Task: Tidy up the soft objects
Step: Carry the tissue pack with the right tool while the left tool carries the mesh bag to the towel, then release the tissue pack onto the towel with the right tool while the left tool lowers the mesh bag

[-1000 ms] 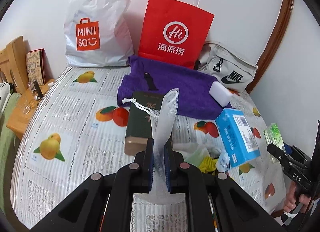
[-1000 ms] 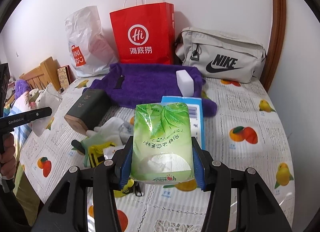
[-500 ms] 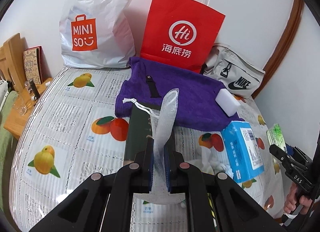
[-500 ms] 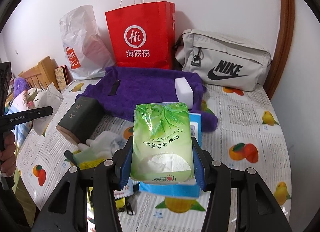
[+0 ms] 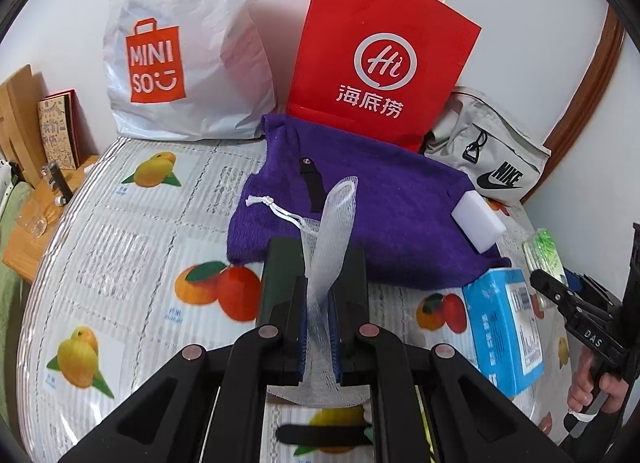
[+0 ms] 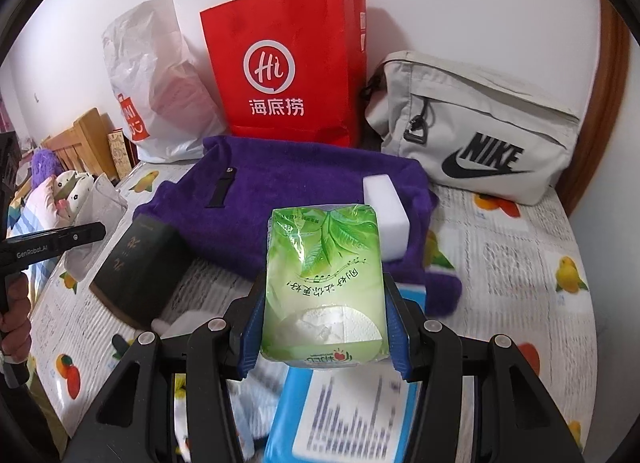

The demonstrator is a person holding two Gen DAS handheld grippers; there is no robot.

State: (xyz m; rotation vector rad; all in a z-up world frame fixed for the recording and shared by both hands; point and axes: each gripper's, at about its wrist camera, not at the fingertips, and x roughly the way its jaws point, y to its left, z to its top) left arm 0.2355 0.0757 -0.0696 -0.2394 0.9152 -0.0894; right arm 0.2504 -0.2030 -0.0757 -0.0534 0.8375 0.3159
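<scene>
Both grippers advanced toward purple towel (image 5: 384,215); left jaws pinch mesh pouch (image 5: 326,259), right clamp tissue pack (image 6: 326,287).

Two low, close fisheye views look forward along each gripper's fingers toward the wall, sharing the purple towel (image 5: 384,215) (image 6: 288,191) and red bag (image 5: 380,55) (image 6: 288,63).

sponge (image 5: 478,221) on towel (image 5: 384,199)

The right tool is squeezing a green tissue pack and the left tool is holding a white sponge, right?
Not quite. The left tool is holding a white mesh net bag, as the left wrist view shows; the white sponge lies on the purple towel. The right tool is squeezing the green tissue pack.
</scene>
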